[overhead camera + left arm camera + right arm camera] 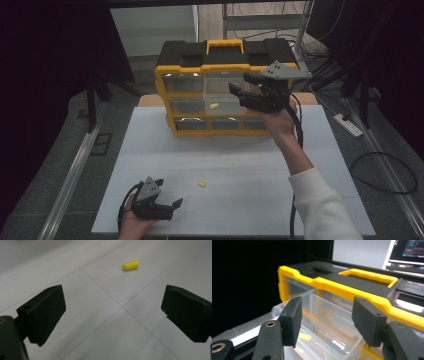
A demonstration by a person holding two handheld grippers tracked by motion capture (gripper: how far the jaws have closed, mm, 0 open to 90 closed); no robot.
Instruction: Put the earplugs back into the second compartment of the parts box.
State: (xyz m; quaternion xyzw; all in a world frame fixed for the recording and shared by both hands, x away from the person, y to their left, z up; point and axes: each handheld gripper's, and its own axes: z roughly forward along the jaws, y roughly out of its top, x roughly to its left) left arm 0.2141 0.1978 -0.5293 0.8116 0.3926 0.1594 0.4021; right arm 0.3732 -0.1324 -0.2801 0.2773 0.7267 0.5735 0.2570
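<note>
R gripper [246, 86] open over drawer [222, 104]

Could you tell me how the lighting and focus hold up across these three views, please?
High view: dim overall, with dark surroundings and the white table brightest. Left gripper view: evenly lit, with the yellow piece sharp and the near jaws slightly soft. Right gripper view: black background, the jaws fairly sharp, glare on the clear drawer of the organizer.
</note>
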